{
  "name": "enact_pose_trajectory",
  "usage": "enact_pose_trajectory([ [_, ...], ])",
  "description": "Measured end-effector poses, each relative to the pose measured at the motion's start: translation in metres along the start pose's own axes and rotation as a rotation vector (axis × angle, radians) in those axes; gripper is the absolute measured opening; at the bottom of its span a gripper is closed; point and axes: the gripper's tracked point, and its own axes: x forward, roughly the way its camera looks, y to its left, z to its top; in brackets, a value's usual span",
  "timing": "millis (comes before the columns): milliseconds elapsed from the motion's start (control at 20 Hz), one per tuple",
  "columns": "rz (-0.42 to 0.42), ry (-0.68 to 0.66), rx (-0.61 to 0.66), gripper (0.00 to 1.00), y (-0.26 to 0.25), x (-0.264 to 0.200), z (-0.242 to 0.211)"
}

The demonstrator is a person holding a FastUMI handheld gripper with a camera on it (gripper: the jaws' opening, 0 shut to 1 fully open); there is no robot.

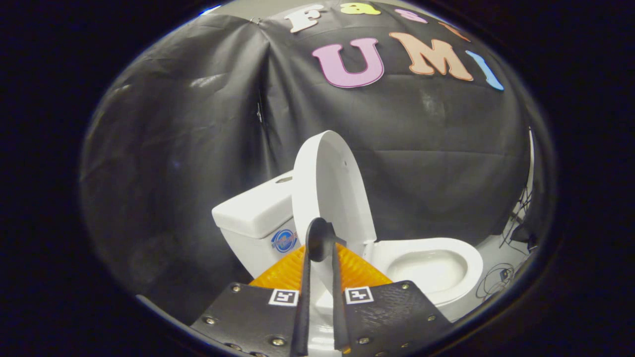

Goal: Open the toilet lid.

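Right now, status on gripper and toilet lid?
Gripper nearly closed, fingers close together, gripping nothing visible. Toilet lid raised upright just ahead of fingertips, beside the tank. Bowl exposed; nothing in the way.

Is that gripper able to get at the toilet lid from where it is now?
Probably yes. The gripper is already at the lid: its fingers sit close together with the raised lid's edge between them, apparently pinching it. Nothing stands in the way; the bowl lies off to the side.
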Motion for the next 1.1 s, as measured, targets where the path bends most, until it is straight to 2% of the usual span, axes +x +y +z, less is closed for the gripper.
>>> enact_pose_trajectory([
  [150, 0.006, -0.015, 0.002, 0.38, -0.01, -0.011, 0.005],
  [250, 0.01, -0.016, 0.024, 0.42, -0.015, -0.017, 0.003],
  [650, -0.098, -0.083, 0.02, 0.58, -0.096, -0.053, 0.029],
  [800, -0.136, -0.095, -0.002, 0.73, -0.127, -0.064, 0.031],
  [1050, -0.19, -0.115, -0.01, 0.87, -0.168, -0.082, 0.032],
  [1100, -0.199, -0.124, -0.03, 0.87, -0.175, -0.086, 0.033],
])
